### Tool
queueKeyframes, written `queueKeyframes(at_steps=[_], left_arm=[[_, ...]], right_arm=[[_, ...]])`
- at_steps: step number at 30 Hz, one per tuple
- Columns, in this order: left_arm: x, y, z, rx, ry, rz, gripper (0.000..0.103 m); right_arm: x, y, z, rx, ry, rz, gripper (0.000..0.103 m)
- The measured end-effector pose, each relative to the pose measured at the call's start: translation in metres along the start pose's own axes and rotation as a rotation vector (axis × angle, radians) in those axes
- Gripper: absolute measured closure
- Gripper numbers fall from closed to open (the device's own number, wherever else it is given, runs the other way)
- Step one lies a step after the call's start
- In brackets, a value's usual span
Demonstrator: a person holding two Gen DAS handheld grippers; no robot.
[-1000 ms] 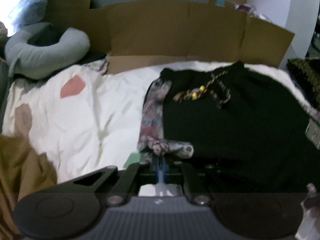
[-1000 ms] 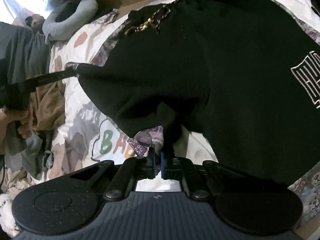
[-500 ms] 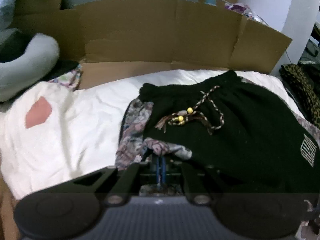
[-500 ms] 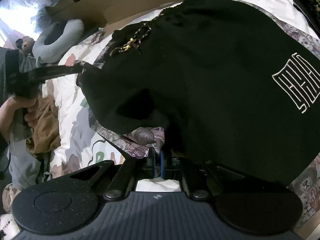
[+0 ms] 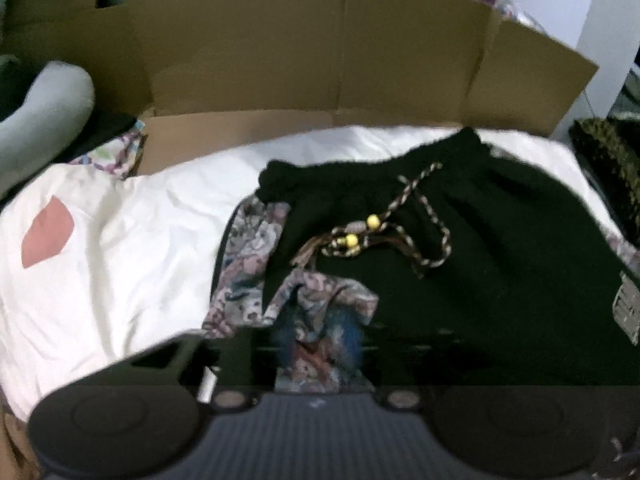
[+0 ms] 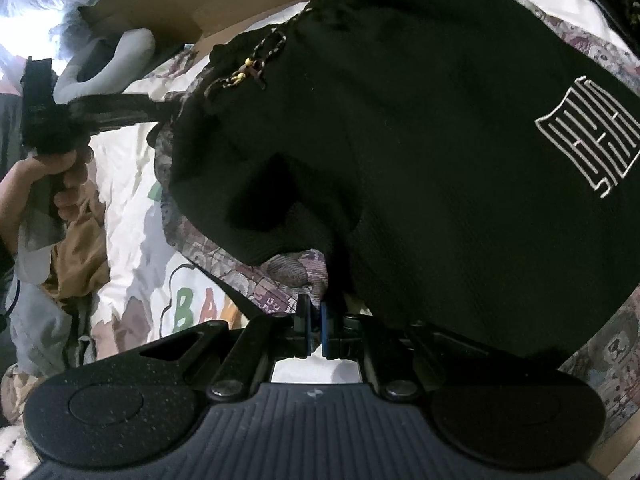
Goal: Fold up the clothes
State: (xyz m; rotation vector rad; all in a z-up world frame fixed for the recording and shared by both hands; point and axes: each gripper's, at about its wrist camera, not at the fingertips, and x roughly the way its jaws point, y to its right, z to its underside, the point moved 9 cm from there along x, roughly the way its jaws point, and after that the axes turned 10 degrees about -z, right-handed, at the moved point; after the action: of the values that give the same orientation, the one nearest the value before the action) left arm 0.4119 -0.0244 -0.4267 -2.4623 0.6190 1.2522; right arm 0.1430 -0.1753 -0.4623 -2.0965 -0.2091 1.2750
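Black shorts (image 5: 500,280) with a beaded drawstring (image 5: 372,236) lie folded on the bed, and a white logo (image 6: 588,140) shows in the right wrist view. A flowery patterned layer (image 5: 248,264) peeks out at the left edge. My left gripper (image 5: 320,334) is blurred and its jaws are opening. A patterned corner (image 5: 320,300) lies loose between the blue pads (image 5: 352,332). In the right wrist view the left gripper (image 6: 166,106) reaches the shorts' left side, held by a hand (image 6: 60,176). My right gripper (image 6: 314,320) is shut on the shorts' near hem.
A cardboard wall (image 5: 320,60) stands behind the bed. A grey neck pillow (image 5: 44,112) lies at the far left on the white printed sheet (image 5: 120,260). A brown garment (image 6: 80,248) is bunched at the left, and a dark speckled cloth (image 5: 608,160) at the right.
The left gripper carried the patterned corner in over the shorts, then its jaws parted and let the corner go. The right gripper stayed shut on the hem, barely moving.
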Motion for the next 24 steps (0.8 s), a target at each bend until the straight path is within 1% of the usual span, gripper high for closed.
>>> queueKeyframes(at_steps=[3, 6, 10, 14, 17, 20, 24], left_arm=[[-0.018, -0.012, 0.000, -0.020, 0.027, -0.009, 0.058], [-0.030, -0.030, 0.008, -0.049, 0.028, -0.037, 0.058], [-0.031, -0.050, 0.039, -0.090, -0.009, -0.075, 0.059], [-0.021, -0.057, 0.075, -0.072, -0.062, -0.105, 0.063], [-0.014, -0.053, 0.091, -0.037, -0.081, -0.115, 0.063], [-0.007, -0.045, 0.100, -0.018, -0.096, -0.099, 0.063], [0.000, -0.035, 0.099, -0.020, -0.081, -0.077, 0.062]], right_arm=[[-0.001, 0.002, 0.001, 0.010, 0.004, -0.001, 0.100], [-0.002, 0.002, 0.001, 0.016, 0.007, -0.004, 0.100], [-0.001, 0.002, 0.003, 0.020, 0.003, -0.011, 0.100], [-0.001, 0.003, 0.004, 0.021, 0.000, -0.014, 0.100], [-0.001, 0.005, 0.004, 0.022, 0.000, -0.011, 0.100], [0.000, 0.005, 0.003, 0.015, 0.006, -0.005, 0.100], [0.002, 0.004, 0.003, 0.022, 0.012, -0.002, 0.100]])
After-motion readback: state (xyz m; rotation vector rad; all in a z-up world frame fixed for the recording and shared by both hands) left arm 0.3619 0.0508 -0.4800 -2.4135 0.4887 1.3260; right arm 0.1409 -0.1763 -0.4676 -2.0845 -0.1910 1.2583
